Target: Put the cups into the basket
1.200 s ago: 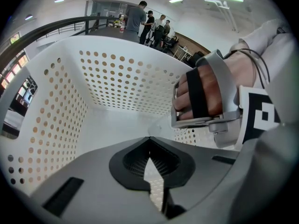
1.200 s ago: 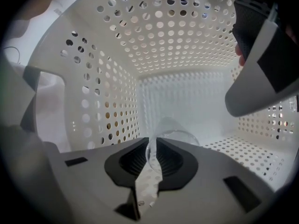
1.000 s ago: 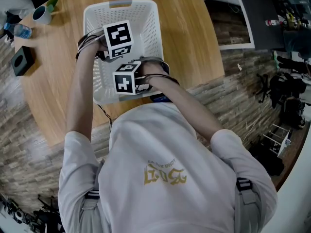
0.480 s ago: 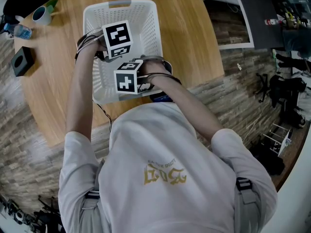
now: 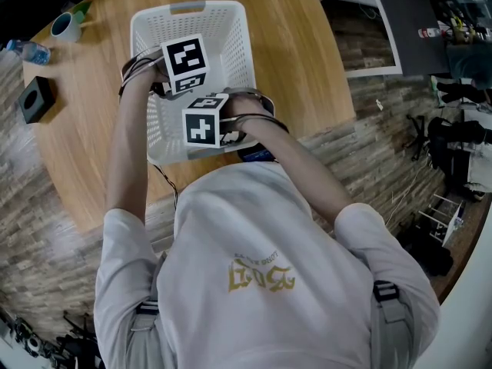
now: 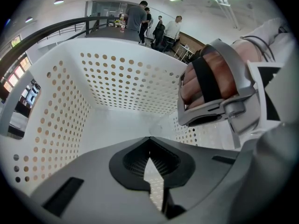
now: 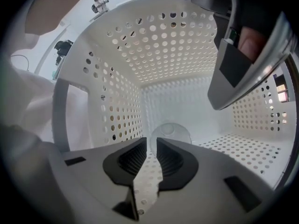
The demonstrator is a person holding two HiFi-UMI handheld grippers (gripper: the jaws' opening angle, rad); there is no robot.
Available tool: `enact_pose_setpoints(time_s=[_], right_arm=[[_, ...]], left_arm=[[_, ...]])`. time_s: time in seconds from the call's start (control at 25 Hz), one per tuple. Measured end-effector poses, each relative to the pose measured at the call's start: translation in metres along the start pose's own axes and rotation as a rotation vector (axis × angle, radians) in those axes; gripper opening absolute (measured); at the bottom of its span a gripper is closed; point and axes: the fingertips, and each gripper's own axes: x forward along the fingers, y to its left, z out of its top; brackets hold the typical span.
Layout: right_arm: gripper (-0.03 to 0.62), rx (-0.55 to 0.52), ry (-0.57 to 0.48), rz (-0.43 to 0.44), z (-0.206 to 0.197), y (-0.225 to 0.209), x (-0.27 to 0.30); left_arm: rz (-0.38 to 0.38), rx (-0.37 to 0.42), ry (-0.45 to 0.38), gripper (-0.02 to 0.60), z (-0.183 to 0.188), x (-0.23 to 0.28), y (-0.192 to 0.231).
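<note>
From the head view, a white perforated basket (image 5: 189, 7) stands on the round wooden worktop (image 5: 292, 68), and both grippers reach down into it: the left gripper (image 5: 187, 66) towards the far side, the right gripper (image 5: 204, 121) just nearer, their marker cubes almost touching. At the far left of the worktop, well apart from the basket, are a mug (image 5: 65, 25), a water bottle (image 5: 27, 50) and a small black box (image 5: 35, 98). In the left gripper view, the left gripper (image 6: 149, 140) has its jaws closed tip to tip with nothing between them; only the basket's dotted floor shows through the small opening behind the tips. The basket wall (image 6: 126, 83) rises beyond, and the person's right hand (image 6: 212, 80), strapped into its grey handle, hangs close at the right. In the right gripper view, the right gripper (image 7: 151, 143) has its jaws a narrow slit apart, gripping nothing. A translucent cup (image 7: 171, 129) lies on the basket floor just past the tips, near the far corner, its round end facing the camera. The left gripper's grey body (image 7: 247, 50) fills the upper right.
</note>
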Motion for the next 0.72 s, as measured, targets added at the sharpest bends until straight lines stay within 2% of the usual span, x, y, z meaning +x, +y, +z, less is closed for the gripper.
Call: enact_pose_setpoints(time_s=[0.72], right_arm=[[0.067, 0.021, -0.116, -0.006, 0.009, 0.002, -0.024]], left_arm=[[0.028, -0.014, 0.010, 0.006, 0.000, -0.008, -0.004]])
